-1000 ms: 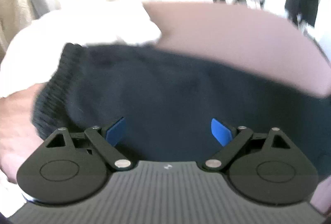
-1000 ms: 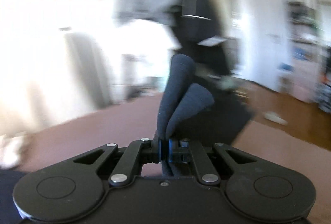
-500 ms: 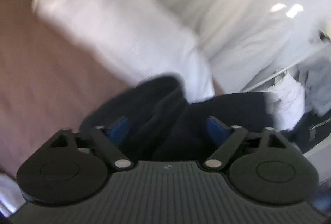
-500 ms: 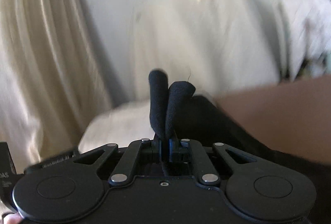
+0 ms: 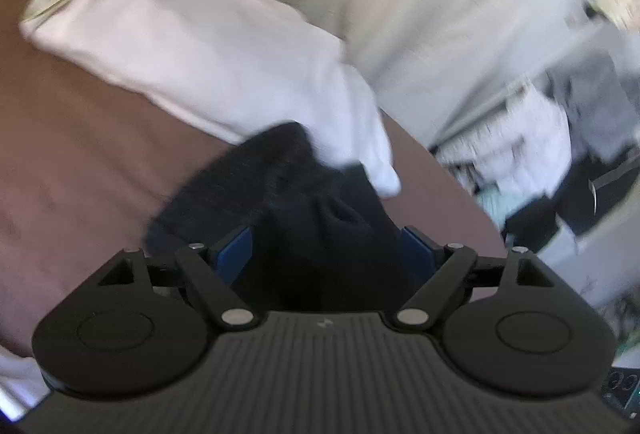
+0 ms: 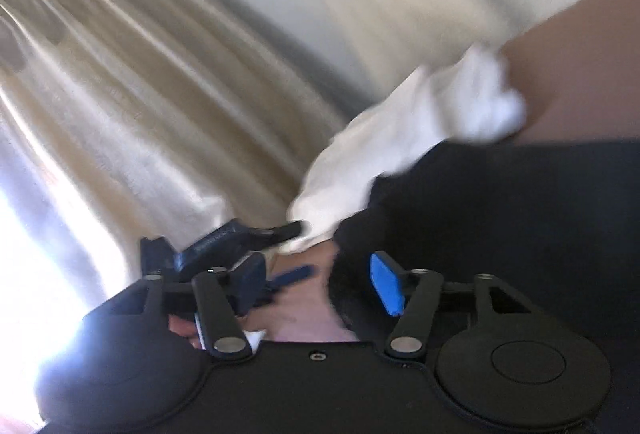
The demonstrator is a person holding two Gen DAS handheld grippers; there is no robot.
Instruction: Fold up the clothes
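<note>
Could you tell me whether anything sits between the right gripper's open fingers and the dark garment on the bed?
Nothing visible does. The right gripper, whose jaws have just been opening, stands wide, and the dark garment lies right against its blue fingertip. The white cloth lies beyond, not between them.

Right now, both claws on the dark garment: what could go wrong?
1. The dark garment sits bunched between the left claw blue pads; closing may pinch several layers.
2. The right claw has just been opening, nothing between its pads; the released fold may slump.
3. The white cloth touches the garment and could drag along.
</note>
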